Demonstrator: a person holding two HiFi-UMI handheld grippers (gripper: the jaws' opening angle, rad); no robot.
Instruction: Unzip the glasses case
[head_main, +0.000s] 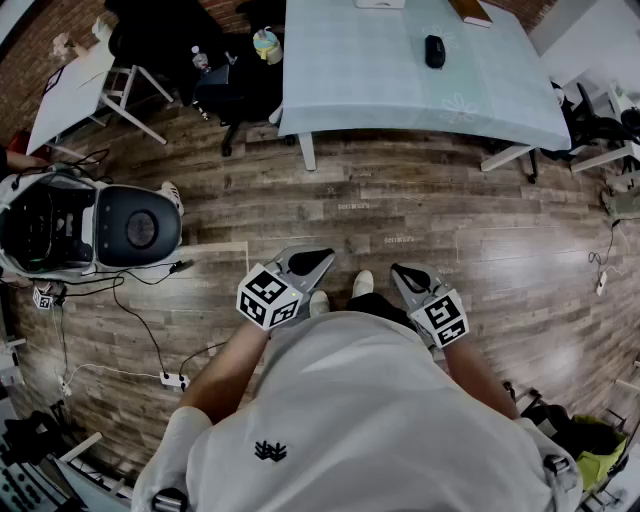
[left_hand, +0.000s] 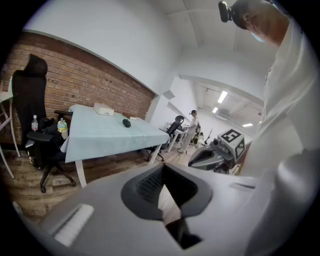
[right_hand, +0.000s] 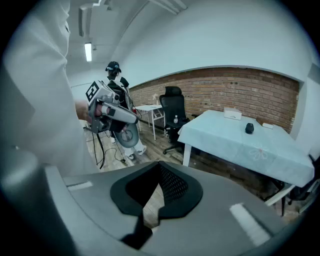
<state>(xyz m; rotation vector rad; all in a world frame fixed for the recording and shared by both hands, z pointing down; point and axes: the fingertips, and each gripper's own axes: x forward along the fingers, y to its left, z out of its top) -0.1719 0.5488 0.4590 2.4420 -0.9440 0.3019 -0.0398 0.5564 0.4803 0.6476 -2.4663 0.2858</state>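
The glasses case (head_main: 434, 50) is a small black oval lying on the light blue table (head_main: 380, 100), far ahead of me. It also shows as a dark lump in the left gripper view (left_hand: 126, 123) and in the right gripper view (right_hand: 249, 128). Both grippers are held close to my body above the wooden floor, well away from the table. My left gripper (head_main: 318, 258) (left_hand: 164, 167) is shut with nothing in it. My right gripper (head_main: 400, 272) (right_hand: 159, 165) is also shut and empty. Each gripper shows in the other's view: the right one (left_hand: 220, 150), the left one (right_hand: 107, 111).
A black office chair (head_main: 225, 85) stands at the table's left corner, with a white folding table (head_main: 70, 90) further left. A round white and black machine (head_main: 90, 225) sits on the floor at left, with cables and a power strip (head_main: 175, 380). A brown book (head_main: 470, 10) lies on the table.
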